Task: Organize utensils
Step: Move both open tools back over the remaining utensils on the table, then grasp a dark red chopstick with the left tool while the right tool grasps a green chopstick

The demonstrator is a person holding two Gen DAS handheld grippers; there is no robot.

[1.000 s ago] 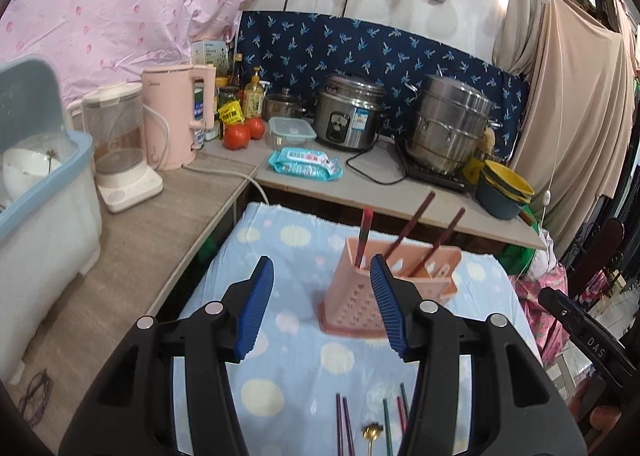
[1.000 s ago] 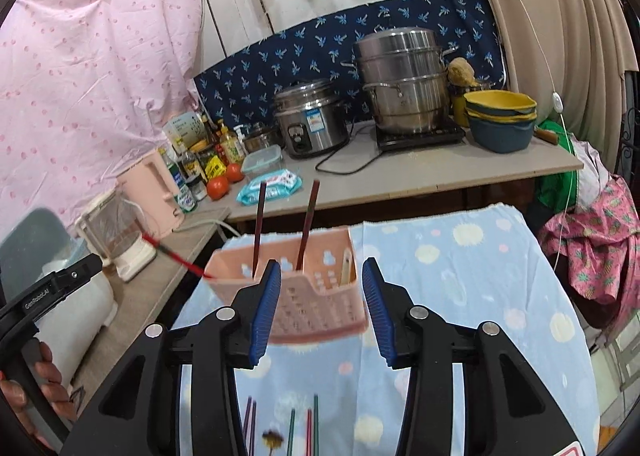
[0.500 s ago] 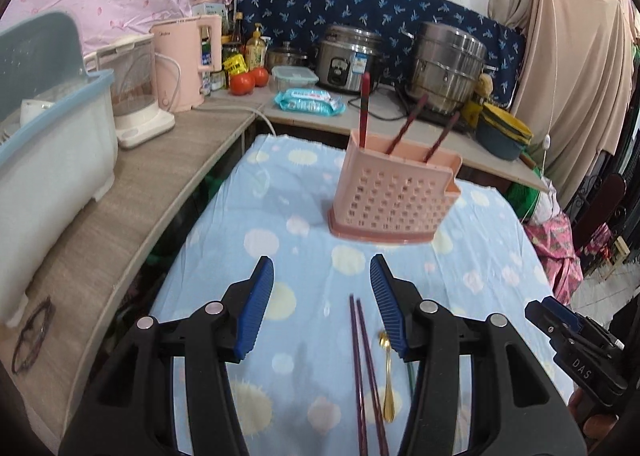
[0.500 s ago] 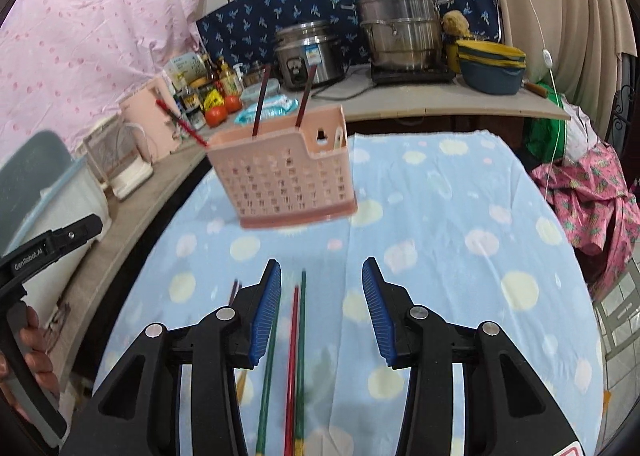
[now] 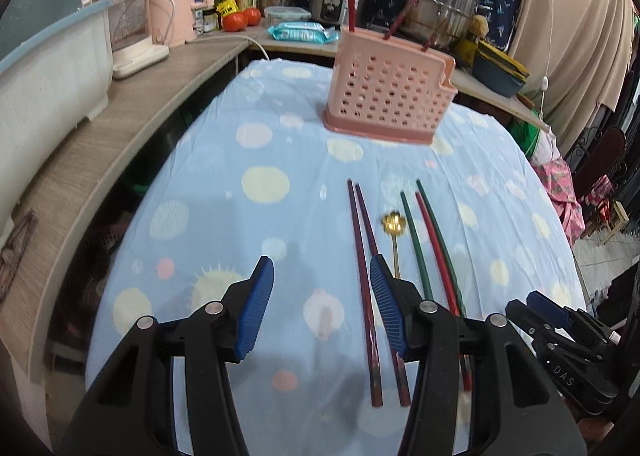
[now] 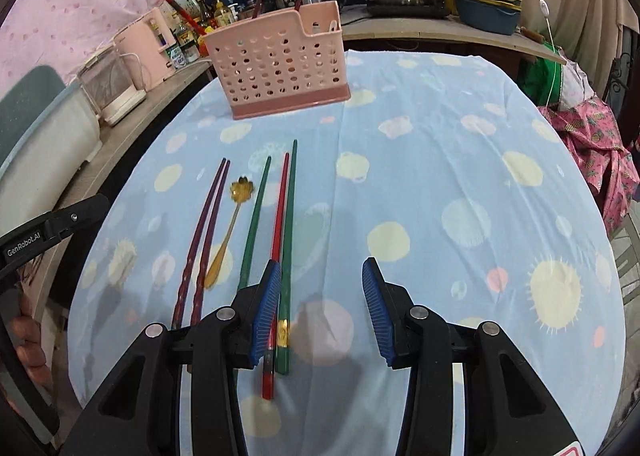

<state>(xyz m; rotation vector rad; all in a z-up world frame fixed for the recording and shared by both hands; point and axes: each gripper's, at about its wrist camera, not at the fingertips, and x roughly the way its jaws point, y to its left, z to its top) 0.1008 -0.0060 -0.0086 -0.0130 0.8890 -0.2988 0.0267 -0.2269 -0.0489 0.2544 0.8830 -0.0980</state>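
A cluttered kitchen counter rings the table (image 6: 460,184), where chopsticks (image 6: 286,232) and a gold spoon (image 6: 228,232) lie packed together before the pink holder (image 6: 280,68). Left gripper (image 5: 322,306) and right gripper (image 6: 318,310) hang released, empty. Crowded sticks risk a double pickup or rolling away.

Both the left gripper (image 5: 322,304) and the right gripper (image 6: 318,306) point toward twelve o'clock, tilted downward, blue pads parted around nothing, gripping nothing
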